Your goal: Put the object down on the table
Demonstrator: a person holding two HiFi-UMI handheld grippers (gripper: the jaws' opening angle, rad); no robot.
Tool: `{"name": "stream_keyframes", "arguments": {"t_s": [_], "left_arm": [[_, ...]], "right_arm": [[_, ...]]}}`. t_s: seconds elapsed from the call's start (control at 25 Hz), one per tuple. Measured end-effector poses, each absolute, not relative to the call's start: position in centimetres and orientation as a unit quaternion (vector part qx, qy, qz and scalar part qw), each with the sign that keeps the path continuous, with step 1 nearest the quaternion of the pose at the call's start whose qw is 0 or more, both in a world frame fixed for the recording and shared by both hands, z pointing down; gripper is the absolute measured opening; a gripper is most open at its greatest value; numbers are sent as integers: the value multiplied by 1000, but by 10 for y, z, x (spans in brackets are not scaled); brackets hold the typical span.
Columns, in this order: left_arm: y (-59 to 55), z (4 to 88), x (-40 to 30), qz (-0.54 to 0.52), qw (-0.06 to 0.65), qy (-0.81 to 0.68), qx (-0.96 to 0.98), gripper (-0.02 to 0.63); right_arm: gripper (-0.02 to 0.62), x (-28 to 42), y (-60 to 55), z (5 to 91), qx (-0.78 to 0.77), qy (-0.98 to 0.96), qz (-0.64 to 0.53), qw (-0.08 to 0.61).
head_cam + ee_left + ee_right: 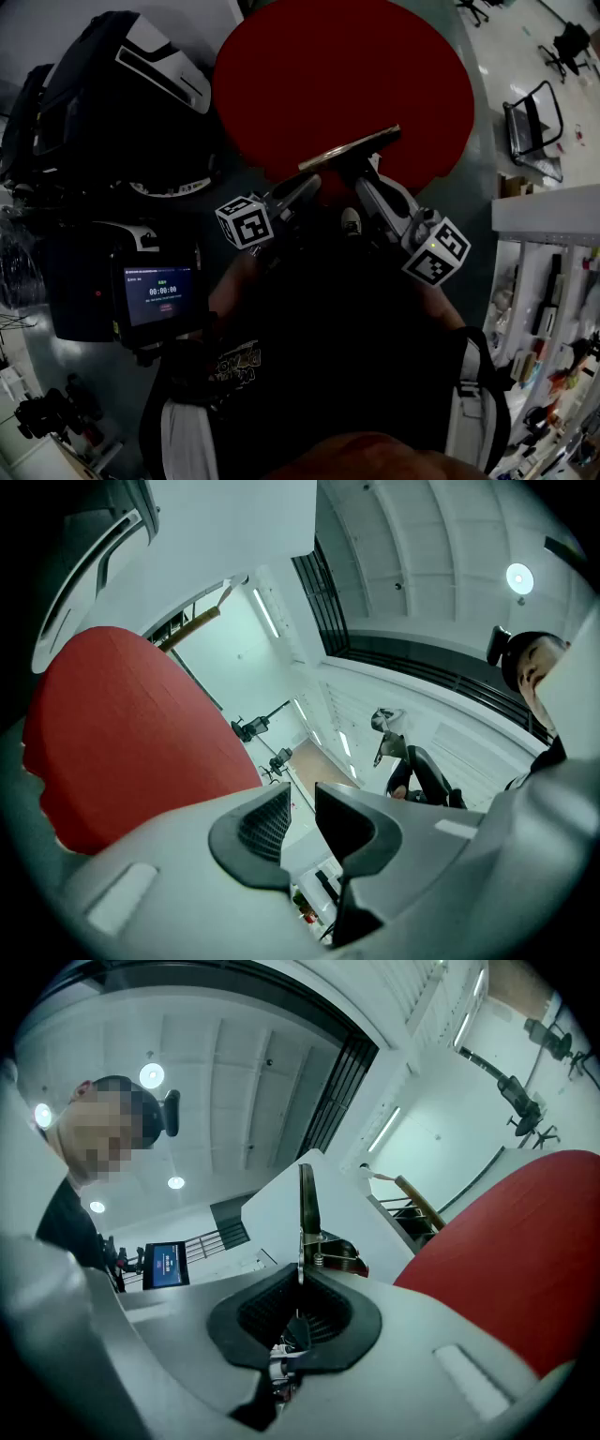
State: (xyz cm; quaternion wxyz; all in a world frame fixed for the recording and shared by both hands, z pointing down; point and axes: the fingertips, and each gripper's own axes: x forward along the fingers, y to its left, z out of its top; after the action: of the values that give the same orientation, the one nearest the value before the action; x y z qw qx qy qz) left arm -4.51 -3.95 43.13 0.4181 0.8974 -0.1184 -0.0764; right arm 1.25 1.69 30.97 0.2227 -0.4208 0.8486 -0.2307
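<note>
Board (307,1208), thin with spring clip, pinched edge-on in right gripper (298,1283), long axis pointing away from jaws, over red table's (309,66) near edge. Left gripper (302,813) just beside, slightly spread, empty.

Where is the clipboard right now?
Head view centre: the clipboard is clamped edge-on in the right gripper, above the near edge of the red table.
</note>
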Motion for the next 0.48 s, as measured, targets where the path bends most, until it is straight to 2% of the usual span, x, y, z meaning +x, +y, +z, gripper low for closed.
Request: {"name": "stream_keyframes", "arguments": {"t_s": [0.48], "left_arm": [[-32, 427, -41, -70, 414, -111, 901, 91]], "right_arm": [[5, 15, 22, 309, -429, 844, -234, 219]]}}
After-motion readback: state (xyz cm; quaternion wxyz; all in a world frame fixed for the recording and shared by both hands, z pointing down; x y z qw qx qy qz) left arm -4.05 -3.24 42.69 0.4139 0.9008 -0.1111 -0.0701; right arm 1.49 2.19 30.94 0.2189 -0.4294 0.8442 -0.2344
